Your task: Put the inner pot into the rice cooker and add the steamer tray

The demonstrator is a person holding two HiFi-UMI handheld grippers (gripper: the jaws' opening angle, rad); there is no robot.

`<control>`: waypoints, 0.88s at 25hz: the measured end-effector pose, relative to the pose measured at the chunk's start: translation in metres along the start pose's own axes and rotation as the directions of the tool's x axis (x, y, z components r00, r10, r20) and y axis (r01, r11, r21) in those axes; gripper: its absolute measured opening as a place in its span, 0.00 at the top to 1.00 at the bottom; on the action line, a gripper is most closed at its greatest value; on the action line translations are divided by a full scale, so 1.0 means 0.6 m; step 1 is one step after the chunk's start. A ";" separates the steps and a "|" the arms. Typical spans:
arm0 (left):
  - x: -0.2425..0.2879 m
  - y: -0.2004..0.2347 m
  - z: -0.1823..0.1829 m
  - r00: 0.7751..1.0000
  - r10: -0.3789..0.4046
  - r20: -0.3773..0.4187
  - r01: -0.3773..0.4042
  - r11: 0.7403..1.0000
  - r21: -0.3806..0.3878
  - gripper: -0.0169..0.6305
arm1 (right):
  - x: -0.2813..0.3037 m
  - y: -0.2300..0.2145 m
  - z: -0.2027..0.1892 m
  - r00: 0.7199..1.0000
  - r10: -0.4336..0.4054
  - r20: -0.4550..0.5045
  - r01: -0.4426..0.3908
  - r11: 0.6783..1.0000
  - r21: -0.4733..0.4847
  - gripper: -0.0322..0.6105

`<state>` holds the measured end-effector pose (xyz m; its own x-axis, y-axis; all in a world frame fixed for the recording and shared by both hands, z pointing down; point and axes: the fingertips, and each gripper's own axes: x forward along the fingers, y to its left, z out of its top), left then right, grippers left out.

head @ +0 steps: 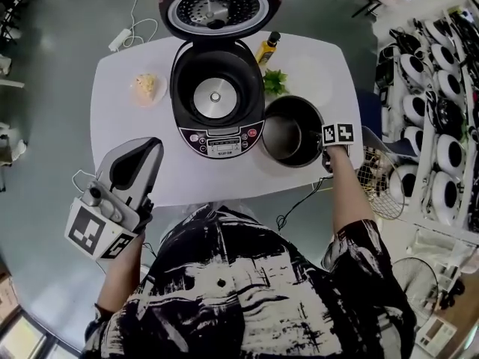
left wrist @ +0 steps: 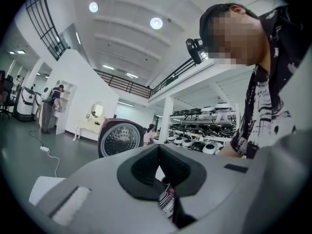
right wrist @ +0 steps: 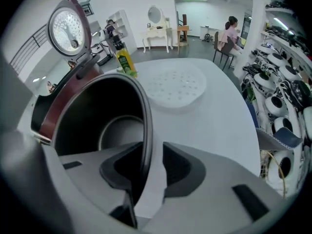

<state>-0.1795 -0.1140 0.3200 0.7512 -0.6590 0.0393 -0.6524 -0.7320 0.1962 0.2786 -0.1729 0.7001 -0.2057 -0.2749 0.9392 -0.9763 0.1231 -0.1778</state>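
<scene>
The open rice cooker (head: 217, 96) stands mid-table with its lid (head: 221, 6) raised and its cavity bare. The dark inner pot (head: 288, 133) sits on the table just to its right. My right gripper (head: 322, 148) points steeply down at the pot's right edge. In the right gripper view the pot's rim (right wrist: 144, 130) runs between the jaws of that gripper (right wrist: 146, 150), one jaw inside, one outside, with a sliver of table showing beside the rim. The white perforated steamer tray (right wrist: 175, 87) lies beyond the pot. My left gripper (head: 153, 146) hangs shut off the table's near-left edge, holding nothing.
A yellow oil bottle (head: 268, 48) and green sprigs (head: 275, 81) stand behind the pot. A small plate of food (head: 147, 87) is on the table's left. A wire basket (head: 378, 185) and shelves of cookers (head: 441, 111) lie to the right. Cables run across the floor.
</scene>
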 end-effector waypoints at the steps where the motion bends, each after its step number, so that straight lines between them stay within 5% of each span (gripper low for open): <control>1: -0.001 0.001 -0.001 1.000 0.003 0.000 -0.003 1.000 0.000 0.97 | 0.005 -0.002 -0.002 1.000 -0.005 -0.019 0.005 1.000 0.000 0.81; 4: -0.003 0.002 0.000 1.000 0.012 -0.003 -0.012 1.000 0.002 0.97 | 0.017 -0.002 -0.013 0.997 -0.016 -0.078 0.015 1.000 -0.006 0.91; 9: -0.004 0.006 0.005 1.000 0.016 -0.003 -0.016 1.000 0.006 0.97 | 0.020 -0.006 -0.014 0.991 -0.035 -0.132 0.039 0.999 0.024 0.94; 22: -0.007 0.012 0.008 1.000 -0.001 0.022 0.001 1.000 -0.005 0.97 | -0.068 -0.037 0.006 1.000 0.004 -0.019 -0.001 0.992 0.124 0.94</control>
<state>-0.1877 -0.1175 0.3164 0.7493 -0.6620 0.0180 -0.6512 -0.7317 0.2014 0.3084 -0.1675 0.6645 -0.2080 -0.2562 0.9440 -0.9768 0.0043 -0.2140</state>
